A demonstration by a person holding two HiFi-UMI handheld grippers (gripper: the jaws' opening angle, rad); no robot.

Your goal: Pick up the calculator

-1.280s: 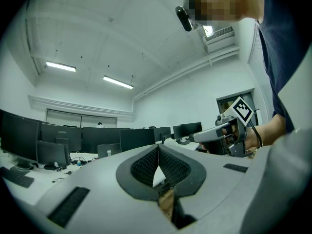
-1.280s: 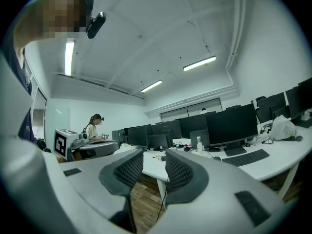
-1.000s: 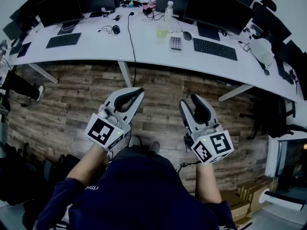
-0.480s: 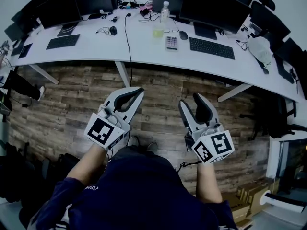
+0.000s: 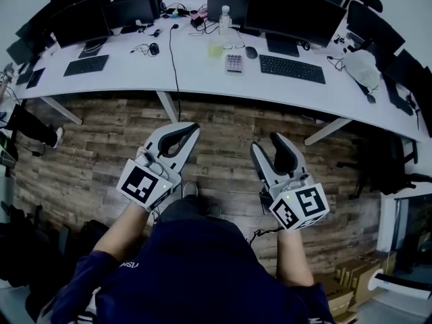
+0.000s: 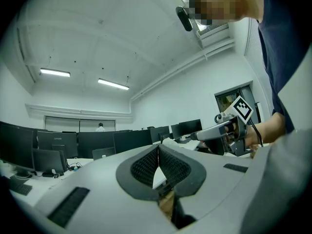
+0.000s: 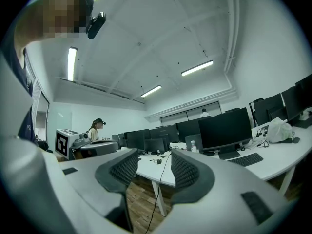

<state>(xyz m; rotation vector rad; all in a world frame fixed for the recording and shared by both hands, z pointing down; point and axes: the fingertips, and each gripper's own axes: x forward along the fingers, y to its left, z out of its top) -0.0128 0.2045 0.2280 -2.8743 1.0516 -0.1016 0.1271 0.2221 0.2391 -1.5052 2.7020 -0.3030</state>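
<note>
In front of a long white desk [image 5: 202, 79] in a computer room, a person is standing on wood-plank flooring [image 5: 94, 140], holding a gripper in each hand, both aimed level toward the desk. The left gripper [image 5: 194, 126] is clenched, its pads meeting tip to tip with nothing between them. The right gripper [image 5: 265, 142] is released, its jaws standing wide apart and empty. The calculator [image 5: 233, 63] is lying flat on the desk, well apart from both grippers, left of a black keyboard [image 5: 291, 69] and near a dark mouse [image 5: 252, 52]. A clear bottle [image 5: 225, 16] is standing farther back, before a monitor [image 5: 290, 9]. A black cable [image 5: 175, 73] is trailing over the desk's near edge.
</note>
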